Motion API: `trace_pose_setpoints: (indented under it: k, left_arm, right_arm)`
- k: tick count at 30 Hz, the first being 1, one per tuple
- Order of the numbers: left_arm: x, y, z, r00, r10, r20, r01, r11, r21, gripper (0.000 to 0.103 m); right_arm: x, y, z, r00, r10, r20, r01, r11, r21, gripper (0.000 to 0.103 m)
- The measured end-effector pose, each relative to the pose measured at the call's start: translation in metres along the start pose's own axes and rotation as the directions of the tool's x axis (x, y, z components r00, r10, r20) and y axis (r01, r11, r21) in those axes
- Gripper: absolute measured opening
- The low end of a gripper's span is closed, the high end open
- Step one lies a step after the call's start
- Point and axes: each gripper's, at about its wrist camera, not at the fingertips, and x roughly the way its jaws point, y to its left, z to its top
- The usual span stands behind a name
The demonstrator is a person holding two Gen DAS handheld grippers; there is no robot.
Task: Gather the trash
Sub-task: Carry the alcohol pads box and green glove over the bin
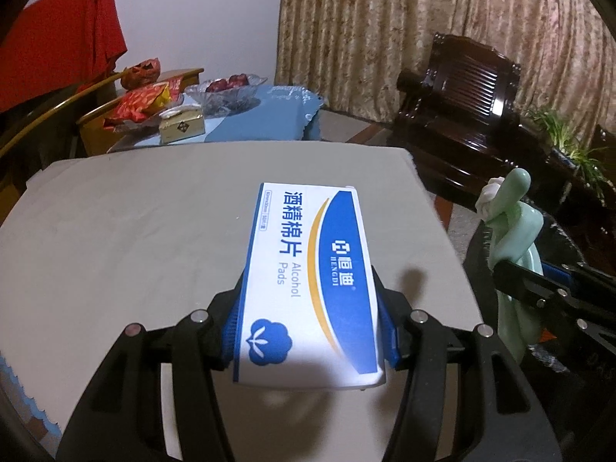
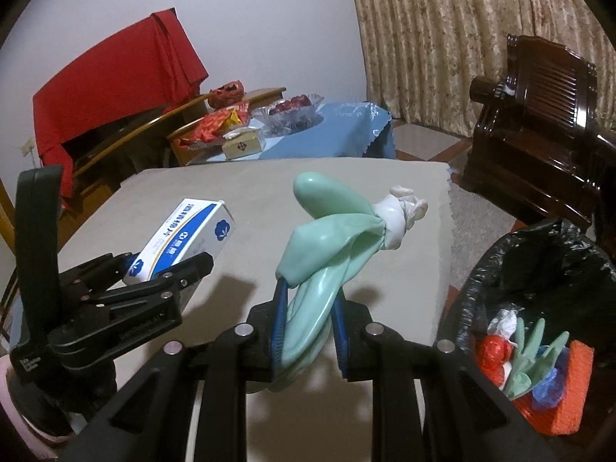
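Note:
My left gripper (image 1: 310, 300) is shut on a white and blue alcohol pads box (image 1: 308, 281) and holds it above the grey table (image 1: 134, 231). The box (image 2: 184, 238) and the left gripper (image 2: 165, 269) also show at the left of the right wrist view. My right gripper (image 2: 308, 296) is shut on a pale green rubber glove (image 2: 327, 238) with a white knotted end, held above the table (image 2: 250, 192). The glove (image 1: 512, 238) also shows at the right of the left wrist view. A bin lined with a black bag (image 2: 539, 269) stands to the right and holds several pieces of trash.
Behind the table is a low table with a blue cloth (image 2: 327, 131), a glass fruit bowl (image 2: 292, 111), a gold box (image 2: 242, 146) and snack bags. A dark wooden chair (image 2: 539, 127) stands at the right. A red cloth (image 2: 115, 84) hangs at the left.

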Motion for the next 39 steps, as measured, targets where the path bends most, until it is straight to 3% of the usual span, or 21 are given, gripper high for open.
trace_pose_setpoints:
  k: [18, 39]
  left_arm:
    - [-0.039, -0.072, 0.000, 0.992, -0.116, 0.045, 0.113, 0.991, 0.069, 0.054]
    - [-0.039, -0.188, 0.013, 0.964, -0.260, 0.051, 0.242, 0.942, 0.234, 0.054]
  right_arm:
    - [-0.072, -0.037, -0.005, 0.991, -0.094, 0.096, 0.091, 0.995, 0.035, 0.022]
    - [-0.128, -0.127, -0.007, 0.952, -0.271, 0.141, 0.260, 0.961, 0.097, 0.022]
